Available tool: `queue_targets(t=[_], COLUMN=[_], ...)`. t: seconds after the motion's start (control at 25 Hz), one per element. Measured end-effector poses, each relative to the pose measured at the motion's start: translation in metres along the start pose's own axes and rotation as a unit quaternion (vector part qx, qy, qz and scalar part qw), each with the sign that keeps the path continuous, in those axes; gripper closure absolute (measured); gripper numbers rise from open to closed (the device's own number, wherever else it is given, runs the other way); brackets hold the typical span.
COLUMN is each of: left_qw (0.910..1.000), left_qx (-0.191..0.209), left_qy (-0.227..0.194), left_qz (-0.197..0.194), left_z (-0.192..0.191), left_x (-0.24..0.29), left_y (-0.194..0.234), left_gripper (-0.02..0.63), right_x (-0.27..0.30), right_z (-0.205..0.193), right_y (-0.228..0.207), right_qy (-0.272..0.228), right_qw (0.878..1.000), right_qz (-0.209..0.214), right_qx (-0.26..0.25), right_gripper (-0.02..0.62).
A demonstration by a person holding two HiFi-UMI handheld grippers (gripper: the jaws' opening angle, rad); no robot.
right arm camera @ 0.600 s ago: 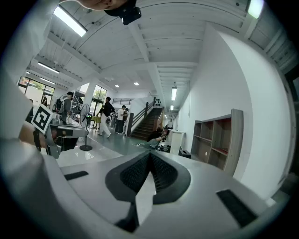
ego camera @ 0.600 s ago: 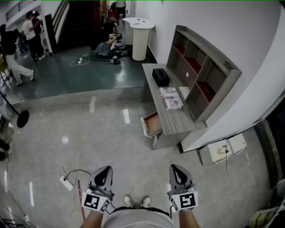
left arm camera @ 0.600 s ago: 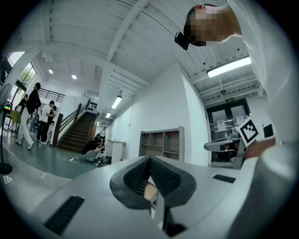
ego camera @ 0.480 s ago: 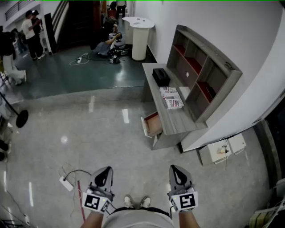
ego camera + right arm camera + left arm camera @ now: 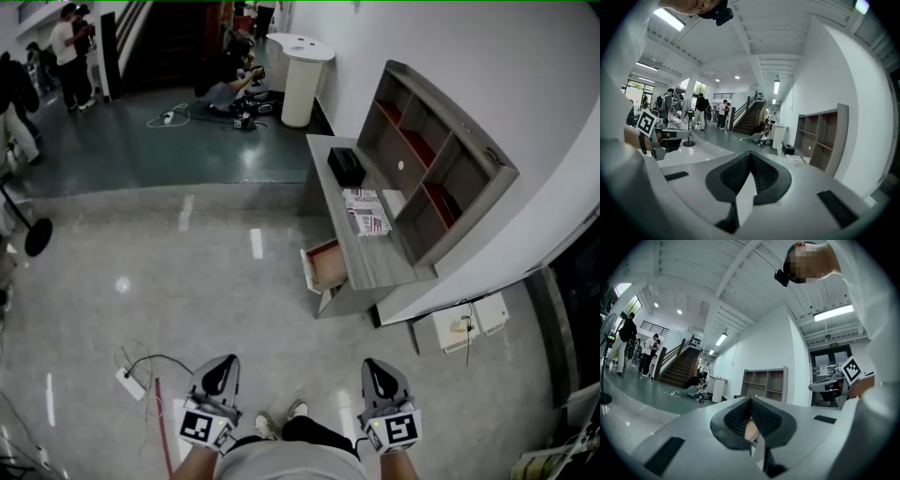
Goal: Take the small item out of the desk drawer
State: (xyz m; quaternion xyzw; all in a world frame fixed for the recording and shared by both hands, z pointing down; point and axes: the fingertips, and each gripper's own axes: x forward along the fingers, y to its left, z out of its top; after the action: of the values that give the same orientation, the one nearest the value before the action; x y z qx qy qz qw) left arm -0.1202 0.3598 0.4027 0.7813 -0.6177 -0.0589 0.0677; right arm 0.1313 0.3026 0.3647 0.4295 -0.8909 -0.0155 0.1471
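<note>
A grey desk point(image 5: 377, 265) stands against the white wall ahead and to the right, with its small drawer point(image 5: 325, 266) pulled open toward the floor. The drawer's reddish inside shows, but no small item can be made out in it. My left gripper point(image 5: 221, 368) and right gripper point(image 5: 378, 372) are held close to my body, far short of the desk. In the left gripper view the left gripper's point(image 5: 750, 402) jaws are shut on nothing. The right gripper's point(image 5: 750, 158) jaws in its own view also meet, with nothing between them.
On the desk lie a black box point(image 5: 346, 166) and printed sheets point(image 5: 367, 212), beside an open shelf unit point(image 5: 433, 171). A power strip with cable point(image 5: 128, 382) lies on the floor at my left. White boxes point(image 5: 465, 322) sit by the wall. People point(image 5: 226, 81) are far back.
The view has shifted forward a little and one foot has stepped ahead. Both grippers stay shut in the same place before my body.
</note>
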Motion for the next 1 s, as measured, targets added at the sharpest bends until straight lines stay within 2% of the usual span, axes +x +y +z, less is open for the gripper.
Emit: queue_targets(t=[0.2,0.36,0.56,0.72,1.0], left_qw=[0.9999,0.9993,0.9983,0.9971,0.9960], left_qx=[0.009,0.023,0.036,0.057,0.062], left_qy=[0.014,0.028,0.045,0.048,0.062], left_qz=[0.001,-0.007,-0.010,-0.013,-0.016], left_z=[-0.006,-0.013,-0.019,-0.009,-0.002], left_x=[0.009,0.038,0.102,0.166,0.274], left_y=[0.014,0.018,0.024,0.033,0.039], left_gripper=[0.588,0.588,0.588,0.588,0.588], right_x=[0.020,0.044,0.099,0.155,0.242], right_z=[0.002,-0.004,-0.021,-0.018,-0.015], right_y=[-0.010,-0.030,-0.078,-0.125,-0.193], right_qy=[-0.004,-0.008,-0.005,-0.007,-0.013], right_qw=[1.000,1.000,1.000,1.000,0.999], right_qz=[-0.006,-0.011,-0.014,-0.011,0.007], right_qx=[0.004,0.015,0.024,0.022,0.040], right_gripper=[0.572,0.572,0.572,0.572,0.572])
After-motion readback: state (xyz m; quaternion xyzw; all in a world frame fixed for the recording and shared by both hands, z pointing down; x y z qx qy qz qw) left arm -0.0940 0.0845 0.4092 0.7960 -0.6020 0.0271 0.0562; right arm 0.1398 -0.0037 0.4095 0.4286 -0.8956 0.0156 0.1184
